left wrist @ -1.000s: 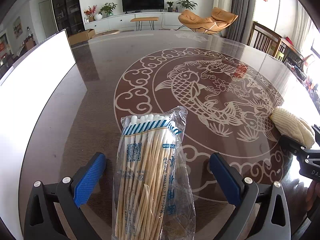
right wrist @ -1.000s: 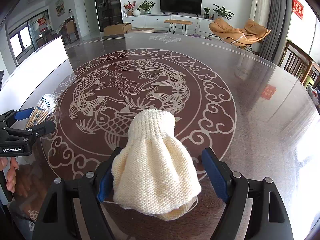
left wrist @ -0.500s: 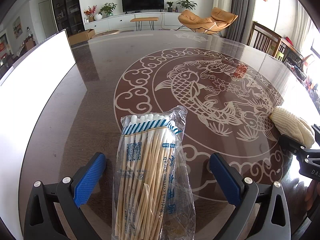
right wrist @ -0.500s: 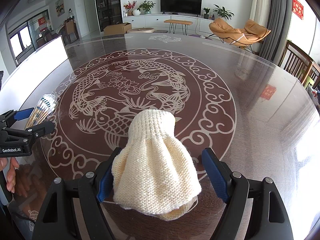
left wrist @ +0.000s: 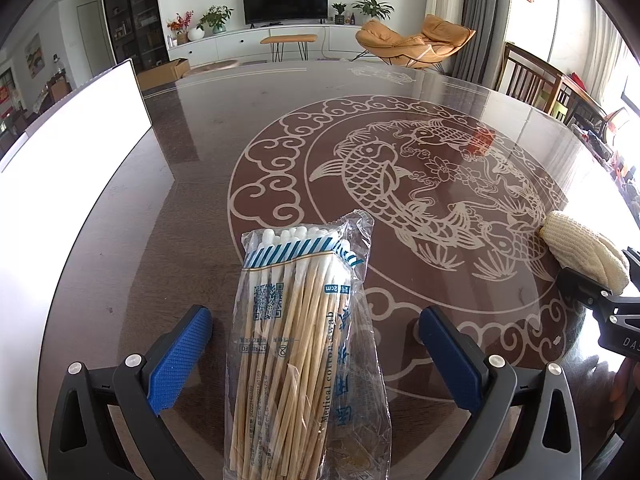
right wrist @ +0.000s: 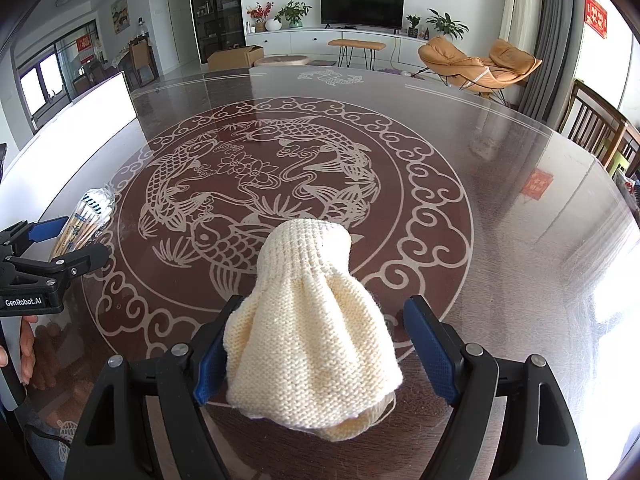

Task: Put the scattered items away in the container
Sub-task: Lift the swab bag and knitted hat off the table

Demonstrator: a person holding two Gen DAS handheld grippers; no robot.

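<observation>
Knit glove [right wrist: 308,336] between wide right gripper [right wrist: 316,356] | swabs [left wrist: 300,336] between wide left gripper [left wrist: 316,356] | step: pre-grasp | next: close both, judged.

Bright lounge: television [left wrist: 285,1], orange, perhaps leather, chair [left wrist: 416,42].

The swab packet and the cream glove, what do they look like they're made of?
Swab packet: thin clear plastic film, glossy and crinkled, holding wood-coloured sticks with white, probably cotton, tips. Cream glove: knitted yarn, likely cotton, matte with visible ribbed stitches.
</observation>
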